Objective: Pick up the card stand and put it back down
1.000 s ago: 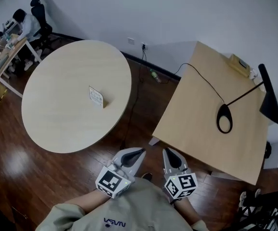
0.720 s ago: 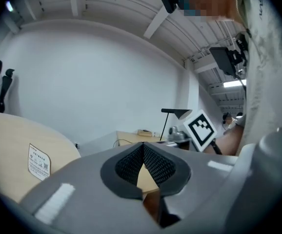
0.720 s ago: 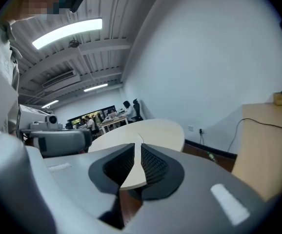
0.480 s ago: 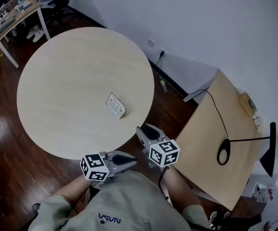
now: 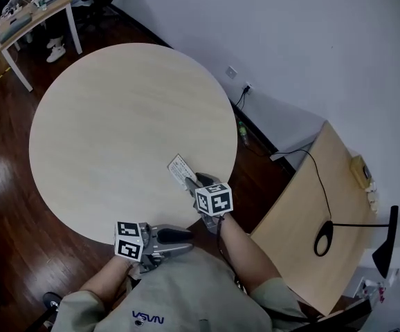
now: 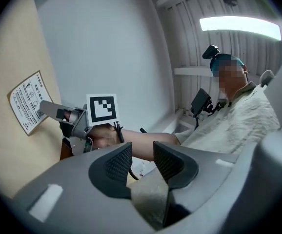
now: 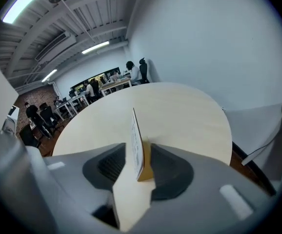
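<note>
Round table, light wood, on a dark wood floor. Card stand upright near the table's near-right edge. Right gripper is over that edge, tips at the stand's near end; jaws just been opening, contact not clear from here. Left gripper is low by the person's pale jacket, off the table, pointing right, jaws just been opening, empty. Square wooden table at right with a black lamp and cable. Wall socket, bottle on the floor below it. Desk top left.
</note>
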{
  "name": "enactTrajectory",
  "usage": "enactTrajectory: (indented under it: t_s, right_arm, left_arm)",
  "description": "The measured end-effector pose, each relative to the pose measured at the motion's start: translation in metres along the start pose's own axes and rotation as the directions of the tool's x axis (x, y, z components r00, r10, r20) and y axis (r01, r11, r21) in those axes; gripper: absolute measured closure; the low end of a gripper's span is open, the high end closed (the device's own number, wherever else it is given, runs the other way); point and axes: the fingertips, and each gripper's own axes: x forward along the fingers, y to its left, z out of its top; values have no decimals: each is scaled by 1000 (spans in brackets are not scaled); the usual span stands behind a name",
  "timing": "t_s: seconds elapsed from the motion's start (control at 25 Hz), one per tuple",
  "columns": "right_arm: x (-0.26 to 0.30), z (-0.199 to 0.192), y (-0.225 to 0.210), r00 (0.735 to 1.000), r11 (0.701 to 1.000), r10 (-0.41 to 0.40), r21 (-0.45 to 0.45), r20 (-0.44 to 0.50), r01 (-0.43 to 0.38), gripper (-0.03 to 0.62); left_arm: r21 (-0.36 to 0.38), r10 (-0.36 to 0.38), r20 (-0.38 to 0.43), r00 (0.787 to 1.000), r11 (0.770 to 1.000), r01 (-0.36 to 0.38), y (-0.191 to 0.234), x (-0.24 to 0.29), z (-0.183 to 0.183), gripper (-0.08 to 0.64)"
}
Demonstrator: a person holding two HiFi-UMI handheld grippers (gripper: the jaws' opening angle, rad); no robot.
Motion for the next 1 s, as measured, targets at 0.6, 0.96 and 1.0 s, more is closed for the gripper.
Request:
enactTrajectory:
  t_s: [0.6,0.96,1.0]
  right_arm:
    - [-306,-130,-170,702,612,-673,708,233,351,577]
    - [-440,-279,-306,520,341,-852,810,53,477,577]
    - [-442,-285,-319,534,354,-843,808,57,472,577]
  left_arm:
    - [-221,2,-145,989,975,-34,77,71,-9,532]
    - [-175,122,-140,983,974,-146,85,176,-34,555]
    - [-175,159,-116,980,968,-178,87,185,-35,555]
